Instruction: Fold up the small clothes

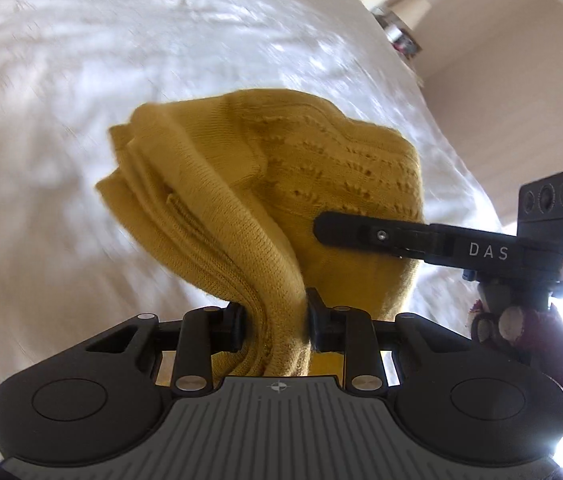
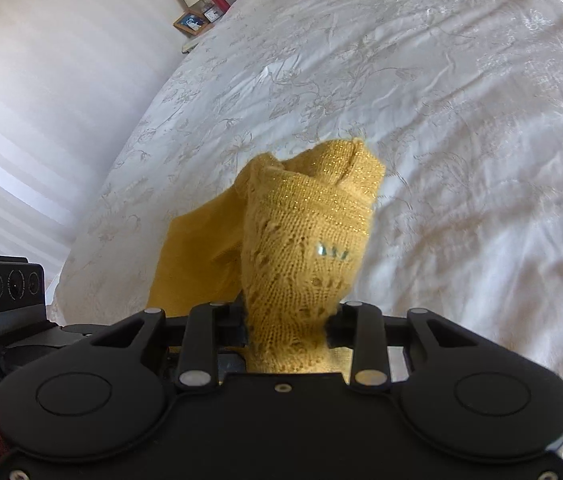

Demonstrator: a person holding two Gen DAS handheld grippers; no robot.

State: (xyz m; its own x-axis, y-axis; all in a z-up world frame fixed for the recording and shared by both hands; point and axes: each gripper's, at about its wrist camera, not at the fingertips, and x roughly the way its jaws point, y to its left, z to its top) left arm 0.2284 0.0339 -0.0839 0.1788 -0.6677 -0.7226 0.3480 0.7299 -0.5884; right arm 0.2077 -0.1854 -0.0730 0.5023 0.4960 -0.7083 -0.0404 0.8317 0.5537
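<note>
Both grippers hold a yellow knit garment above the bed.

The left gripper (image 1: 273,320) has its fingers closed on a bunched ribbed edge of the yellow knit garment (image 1: 281,184); the right gripper (image 2: 287,320) pinches its lacy, glittery-banded part (image 2: 305,240). The cloth hangs over the white embroidered bedspread (image 2: 461,120).

**Knit, cotton and matt plastic**

The mustard garment (image 1: 281,184) is soft knitted wool-like cloth, ribbed at nine o'clock, with lacy eyelet rows toward two o'clock; in the right wrist view its band carries glittery thread. The bedspread (image 2: 441,100) is white woven cloth, faintly sheeny, embroidered, creased. The left gripper (image 1: 273,316) and right gripper (image 2: 287,320) are matt black plastic with shiny metal rivets.
</note>
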